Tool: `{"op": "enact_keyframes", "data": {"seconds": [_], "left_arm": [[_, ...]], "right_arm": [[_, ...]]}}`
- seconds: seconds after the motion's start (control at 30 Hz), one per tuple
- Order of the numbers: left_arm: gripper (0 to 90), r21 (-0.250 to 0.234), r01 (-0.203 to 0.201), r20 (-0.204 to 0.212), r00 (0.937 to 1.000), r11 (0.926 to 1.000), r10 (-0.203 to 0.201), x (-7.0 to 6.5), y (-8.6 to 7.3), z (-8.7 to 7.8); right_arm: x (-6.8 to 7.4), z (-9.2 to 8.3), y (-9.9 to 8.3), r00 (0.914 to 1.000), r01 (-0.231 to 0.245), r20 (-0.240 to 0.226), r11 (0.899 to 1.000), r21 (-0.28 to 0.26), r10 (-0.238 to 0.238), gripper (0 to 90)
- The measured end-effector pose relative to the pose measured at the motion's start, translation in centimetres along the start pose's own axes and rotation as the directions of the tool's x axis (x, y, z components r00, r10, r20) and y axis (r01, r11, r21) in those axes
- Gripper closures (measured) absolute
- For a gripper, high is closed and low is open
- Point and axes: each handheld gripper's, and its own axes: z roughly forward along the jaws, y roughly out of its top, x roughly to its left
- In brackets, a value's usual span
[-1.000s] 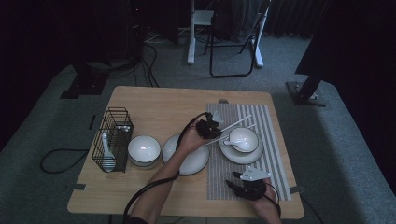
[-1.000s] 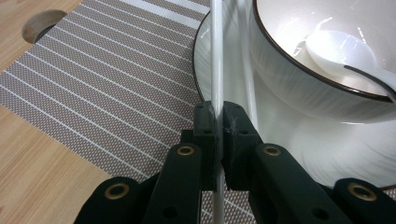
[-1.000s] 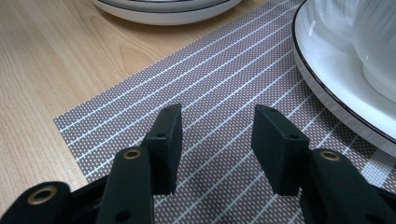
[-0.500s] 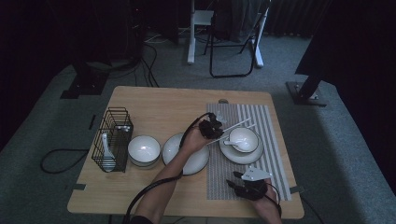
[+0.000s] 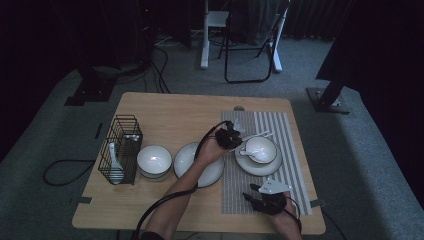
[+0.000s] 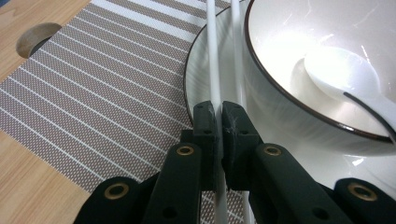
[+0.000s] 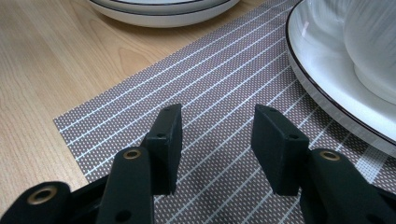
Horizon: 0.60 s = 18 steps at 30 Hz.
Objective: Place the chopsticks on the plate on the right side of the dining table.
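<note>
My left gripper [image 5: 231, 135] [image 6: 218, 116] hovers at the left rim of a white bowl [image 5: 261, 149] [image 6: 299, 60], shut on a thin white chopstick [image 6: 214, 70]. A second chopstick [image 6: 236, 56] runs right beside the first; the pair [image 5: 256, 135] sticks out to the right over the bowl's far edge. A white spoon [image 6: 343, 74] lies in the bowl. The bowl stands on a dark-rimmed plate [image 5: 265, 168] [image 7: 322, 79] on the striped placemat [image 5: 280, 125] [image 6: 107, 84]. My right gripper [image 5: 253, 195] [image 7: 215, 140] rests low over the placemat's near part, open, nothing between its pads.
A black wire basket [image 5: 121, 147] holding a white spoon stands at the left. Beside it sit a small white bowl [image 5: 154, 160] and a flat plate [image 5: 186, 159] [image 7: 163, 11] under the left forearm. A cable hole [image 5: 239, 108] [image 6: 35, 39] opens near the far edge.
My left gripper has shifted slightly to the right, closer to the bowl, with the chopstick still pinched. The right gripper has stayed where it was.
</note>
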Motion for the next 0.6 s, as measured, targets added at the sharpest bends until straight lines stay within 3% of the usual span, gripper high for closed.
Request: {"op": "enact_keyframes", "data": {"seconds": [0.37, 0.6], "left_arm": [[85.4, -0.008, -0.001, 0.017, 0.9998, 1.0, 0.002, -0.25, 0.36, 0.52], [85.1, -0.018, 0.023, 0.041, 0.9989, 0.9996, -0.023, 0.06, 0.16, 0.49]], "right_arm": [[-0.06, -0.11, -0.06, 1.0, -0.003, 0.001, 1.0, -0.003, 0.003, 53.2], [-0.03, -0.09, -0.07, 1.0, -0.003, 0.0, 1.0, 0.0, 0.003, 53.2]]}}
